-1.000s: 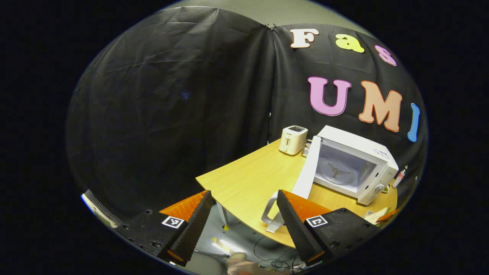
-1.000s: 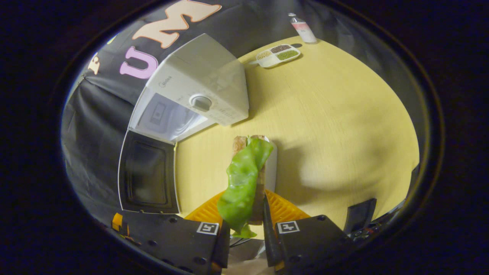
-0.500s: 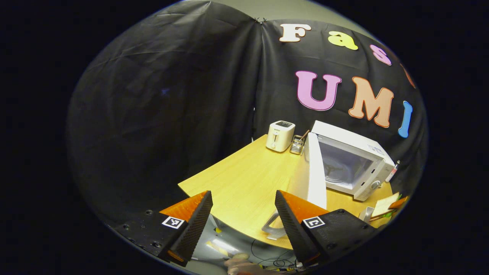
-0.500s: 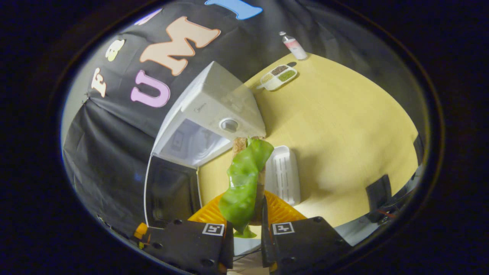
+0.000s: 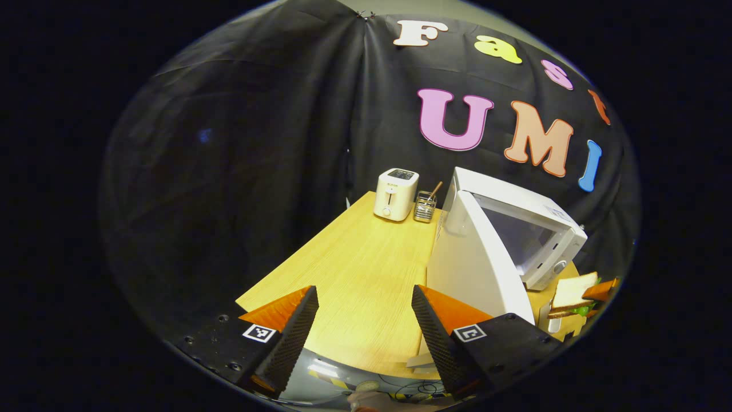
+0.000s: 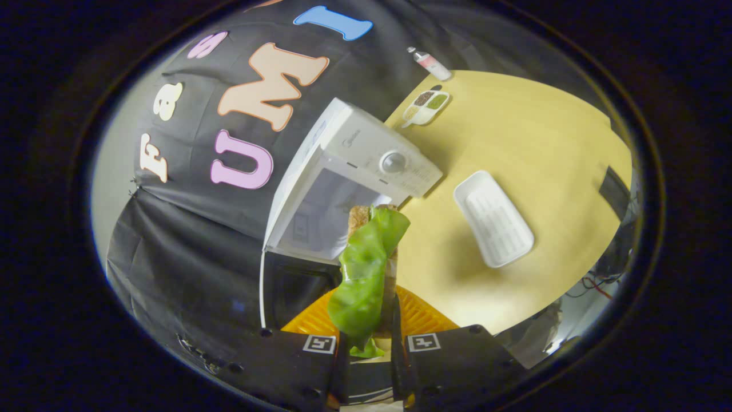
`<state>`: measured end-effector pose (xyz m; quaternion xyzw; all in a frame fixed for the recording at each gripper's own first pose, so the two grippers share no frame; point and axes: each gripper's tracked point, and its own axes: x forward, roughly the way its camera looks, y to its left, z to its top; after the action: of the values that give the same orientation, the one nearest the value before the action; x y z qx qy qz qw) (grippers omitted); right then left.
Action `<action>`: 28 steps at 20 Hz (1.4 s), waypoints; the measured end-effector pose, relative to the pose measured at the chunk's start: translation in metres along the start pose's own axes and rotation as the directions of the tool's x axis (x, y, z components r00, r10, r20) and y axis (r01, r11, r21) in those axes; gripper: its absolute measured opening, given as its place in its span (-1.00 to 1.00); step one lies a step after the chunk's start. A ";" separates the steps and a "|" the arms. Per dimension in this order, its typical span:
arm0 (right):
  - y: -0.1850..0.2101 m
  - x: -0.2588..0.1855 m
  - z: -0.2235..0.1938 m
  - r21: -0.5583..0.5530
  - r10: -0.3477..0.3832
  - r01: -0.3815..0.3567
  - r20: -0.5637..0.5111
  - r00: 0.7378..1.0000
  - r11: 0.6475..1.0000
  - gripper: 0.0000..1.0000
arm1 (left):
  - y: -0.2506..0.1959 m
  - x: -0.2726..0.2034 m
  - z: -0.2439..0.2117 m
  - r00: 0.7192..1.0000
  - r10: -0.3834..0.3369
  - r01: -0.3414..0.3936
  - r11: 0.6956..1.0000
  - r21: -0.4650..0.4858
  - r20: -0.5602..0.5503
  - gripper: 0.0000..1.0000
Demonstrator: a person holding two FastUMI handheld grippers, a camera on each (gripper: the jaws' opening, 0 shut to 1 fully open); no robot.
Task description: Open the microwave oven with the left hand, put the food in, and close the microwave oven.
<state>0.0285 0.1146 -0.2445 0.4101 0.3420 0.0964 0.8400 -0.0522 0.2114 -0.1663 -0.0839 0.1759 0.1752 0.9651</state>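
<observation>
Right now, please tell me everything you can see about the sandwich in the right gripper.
The sandwich stands on edge between the fingers of the right gripper, which press on its two sides. It shows brown bread, with a large wavy green lettuce leaf hanging over the near face and out at the bottom. It is lifted off the table, in front of the open microwave. In the left gripper view it appears at the right edge, with a pale bread slice on top.
</observation>
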 end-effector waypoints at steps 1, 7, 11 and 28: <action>0.007 0.007 -0.007 0.014 0.001 -0.001 0.001 1.000 1.000 -0.51 | -0.003 0.005 0.001 1.000 -0.025 0.025 1.000 0.006 -0.002 0.93; 0.048 0.070 -0.016 0.110 0.021 -0.028 0.065 0.998 0.993 -0.38 | -0.006 0.032 -0.003 0.993 -0.114 0.115 0.993 0.012 -0.034 0.93; 0.082 0.116 -0.008 0.083 0.063 -0.073 0.118 0.991 0.994 -0.38 | -0.001 0.037 -0.006 0.990 -0.132 0.133 0.991 0.005 -0.056 0.93; 0.078 0.279 0.040 0.035 -0.004 -0.007 0.290 0.957 0.999 -0.38 | 0.021 0.055 -0.026 0.981 -0.123 0.121 0.992 -0.029 -0.148 0.94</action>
<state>0.2721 0.2629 -0.3067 0.4348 0.2164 0.0298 0.8736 -0.0201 0.2421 -0.2129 -0.1170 0.2403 0.1107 0.9572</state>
